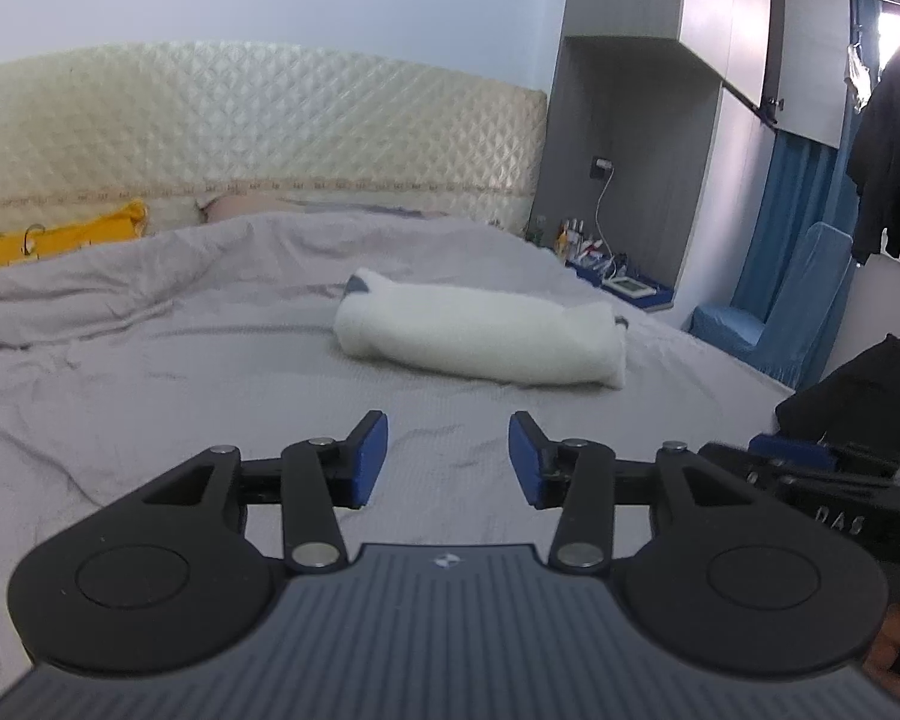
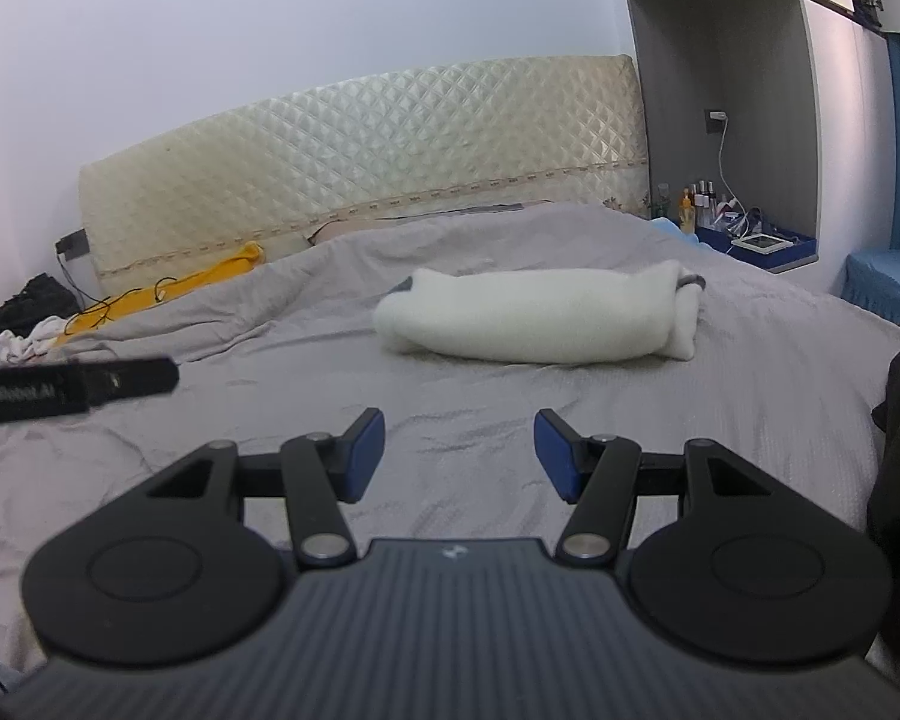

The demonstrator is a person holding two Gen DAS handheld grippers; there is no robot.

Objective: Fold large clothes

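A white fleece garment [image 1: 480, 333] lies folded into a thick bundle on the grey bedsheet [image 1: 180, 372], ahead of both grippers; it also shows in the right wrist view [image 2: 540, 315]. My left gripper [image 1: 448, 459] is open and empty, held above the sheet short of the bundle. My right gripper [image 2: 459, 453] is open and empty too, at about the same distance from it. The right gripper's body shows at the right edge of the left wrist view [image 1: 822, 480], and the left gripper's body at the left edge of the right wrist view [image 2: 72, 390].
A quilted cream headboard [image 2: 360, 162] stands behind the bed. A yellow cloth [image 2: 168, 294] lies by the pillows. A nightstand with bottles and a white device [image 2: 756, 243] is at the right. Dark clothes [image 1: 888, 156] hang at the far right. A blue covered chair [image 1: 774, 324] stands beside the bed.
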